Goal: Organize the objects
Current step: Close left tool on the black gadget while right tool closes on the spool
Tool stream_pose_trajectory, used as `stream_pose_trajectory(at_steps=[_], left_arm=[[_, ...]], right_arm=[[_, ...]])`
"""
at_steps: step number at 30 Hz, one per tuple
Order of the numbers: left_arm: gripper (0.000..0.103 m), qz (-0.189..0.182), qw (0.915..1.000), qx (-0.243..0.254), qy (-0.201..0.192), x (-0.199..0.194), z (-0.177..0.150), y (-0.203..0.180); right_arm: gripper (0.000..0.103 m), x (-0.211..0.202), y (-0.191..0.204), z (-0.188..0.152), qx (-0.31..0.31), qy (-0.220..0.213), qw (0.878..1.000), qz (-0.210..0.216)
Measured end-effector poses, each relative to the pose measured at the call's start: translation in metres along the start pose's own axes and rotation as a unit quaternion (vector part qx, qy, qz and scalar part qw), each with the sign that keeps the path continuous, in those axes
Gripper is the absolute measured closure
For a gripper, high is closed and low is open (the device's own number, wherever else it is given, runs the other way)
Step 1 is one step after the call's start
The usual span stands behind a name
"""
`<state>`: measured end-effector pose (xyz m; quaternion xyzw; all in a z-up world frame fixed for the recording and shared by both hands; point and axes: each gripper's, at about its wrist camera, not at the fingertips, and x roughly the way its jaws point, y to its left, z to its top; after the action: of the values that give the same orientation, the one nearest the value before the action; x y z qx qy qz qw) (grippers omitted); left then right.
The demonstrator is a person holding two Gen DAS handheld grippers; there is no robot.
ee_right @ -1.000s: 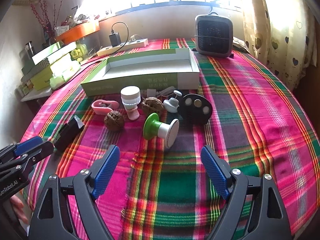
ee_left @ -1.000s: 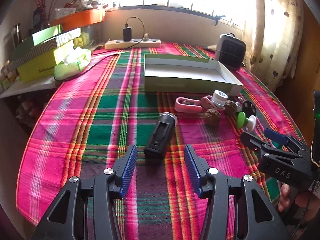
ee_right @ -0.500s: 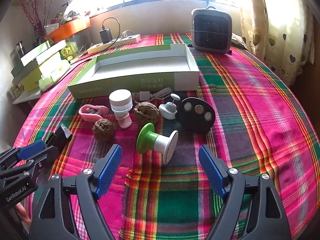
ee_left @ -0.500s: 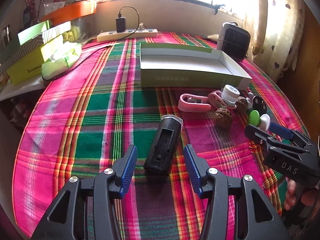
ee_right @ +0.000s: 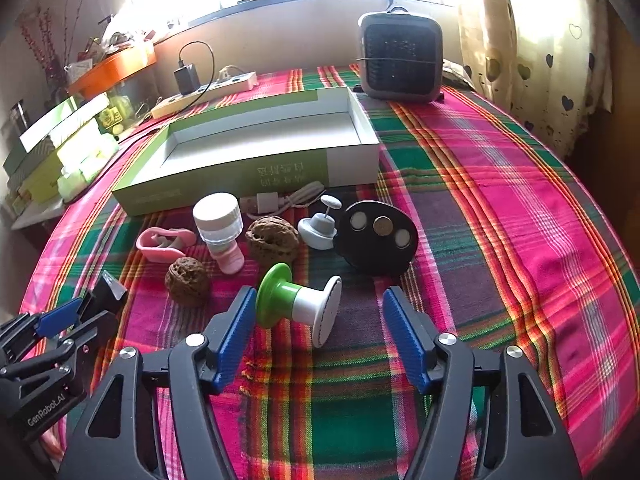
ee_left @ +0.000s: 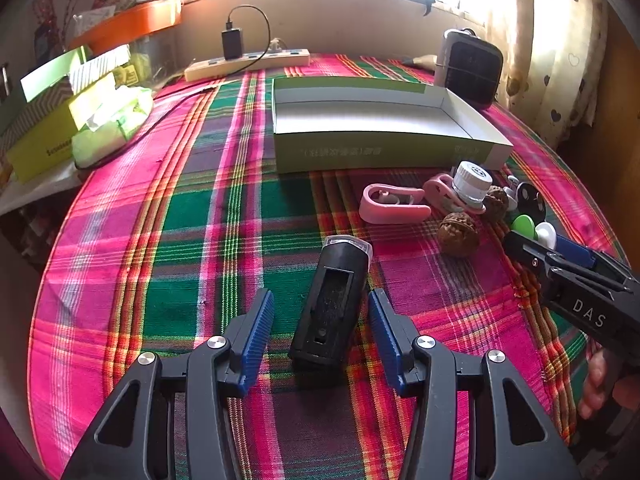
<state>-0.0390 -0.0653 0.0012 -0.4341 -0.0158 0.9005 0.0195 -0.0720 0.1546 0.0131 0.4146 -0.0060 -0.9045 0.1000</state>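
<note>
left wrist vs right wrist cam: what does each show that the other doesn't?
Left wrist only: the whole black device lying between the open left tool, pads clear of it; the green tissue pack.

Right wrist only: the white cable in front of the box, the black oval holder's three discs, and the right tool closing around the green-and-white spool, not yet gripping.

Both: green box, two walnuts, pink clip, white-capped jar, heater, power strip.

Woven plaid tablecloth [ee_left: 200, 208]; matt cardboard box [ee_left: 384, 152]; rough walnut [ee_left: 459, 233].
</note>
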Motion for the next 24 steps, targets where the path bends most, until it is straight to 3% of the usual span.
stream_pose_trajectory(at_steps=[8,14,24], left_arm=[[0.058,-0.009,0.9999,-0.014,0.001,0.0000,0.0018,0.0029],[0.076,-0.010,0.9999,-0.014,0.002,0.0012,0.0044,0.0042],[0.078,-0.012,0.9997,-0.022,0.004,0.0053,0.0097,0.0039]], right_arm=[[0.055,-0.0029,0.0042,-0.0030,-0.012,0.000,1.000,-0.005],[0.067,-0.0016,0.0086,-0.0029,-0.030,-0.001,1.000,0.003],[0.068,-0.0005,0.0067,-0.0018,-0.045,0.001,0.999,0.017]])
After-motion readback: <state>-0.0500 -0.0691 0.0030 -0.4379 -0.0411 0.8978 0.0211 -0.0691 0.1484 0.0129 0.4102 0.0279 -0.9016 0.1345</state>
